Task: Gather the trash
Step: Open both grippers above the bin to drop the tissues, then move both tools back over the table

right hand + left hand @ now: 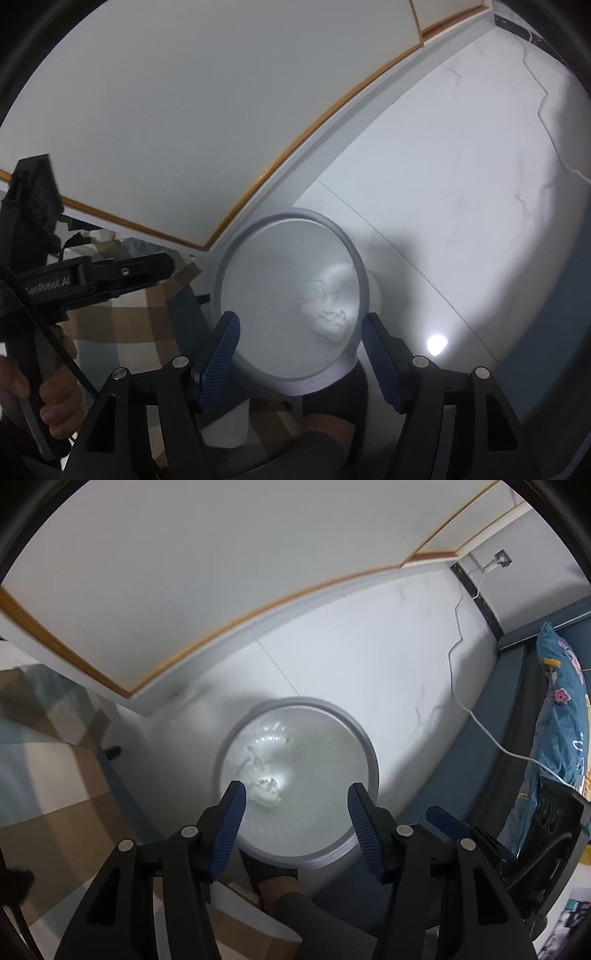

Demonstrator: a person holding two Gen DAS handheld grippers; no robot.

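Observation:
A round white trash bin (367, 746) stands on the pale floor, with crumpled white paper (266, 792) lying at its bottom. My left gripper (295, 794) hangs open right above the bin's mouth, nothing between its blue pads. In the right wrist view the same bin (236, 258) holds the paper wads (327, 314) against its right wall. My right gripper (301, 321) is open over the bin's near rim, its pads empty. The black body of the left tool (92, 277) shows at the left, held by a hand (55, 387).
A white cable (458, 657) runs across the marble floor from a wall socket (500, 559). A bed with blue flowered bedding (557, 701) lies to the right. A checked brown cloth (129, 325) is left of the bin. A foot (288, 890) is by the bin's near side.

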